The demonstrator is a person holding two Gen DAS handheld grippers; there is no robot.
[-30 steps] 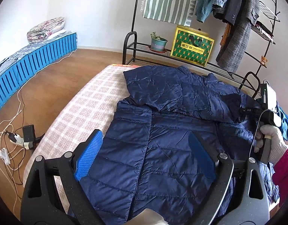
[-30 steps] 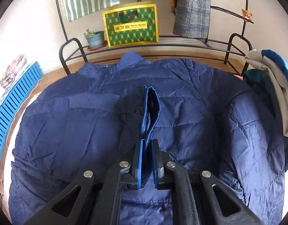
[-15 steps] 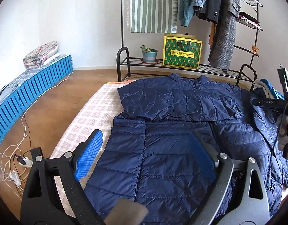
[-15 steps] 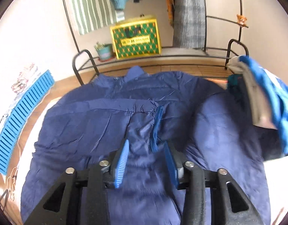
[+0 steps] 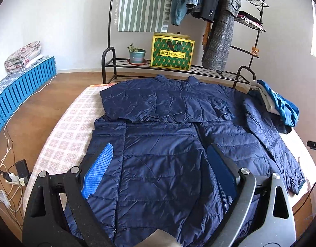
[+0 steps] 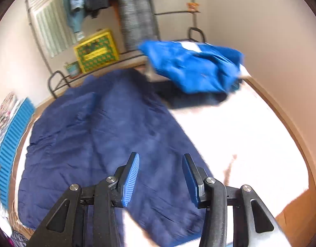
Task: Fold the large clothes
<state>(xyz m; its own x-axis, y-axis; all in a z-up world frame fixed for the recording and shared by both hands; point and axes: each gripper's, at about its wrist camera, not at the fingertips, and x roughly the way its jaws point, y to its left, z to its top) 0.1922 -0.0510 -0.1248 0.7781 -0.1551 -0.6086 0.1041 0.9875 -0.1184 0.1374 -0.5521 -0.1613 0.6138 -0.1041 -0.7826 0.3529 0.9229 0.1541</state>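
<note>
Both grippers, left [image 5: 158, 164] and right [image 6: 160, 177], hover with fingers spread wide and empty above a navy jacket [image 5: 168, 144] on the bed [image 5: 71, 123].

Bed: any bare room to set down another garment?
Left strip of checked cover, between jacket and bed edge, is bare. White sheet right of the jacket, below the blue clothes pile, is bare too. The middle and far right corner are crowded.
</note>
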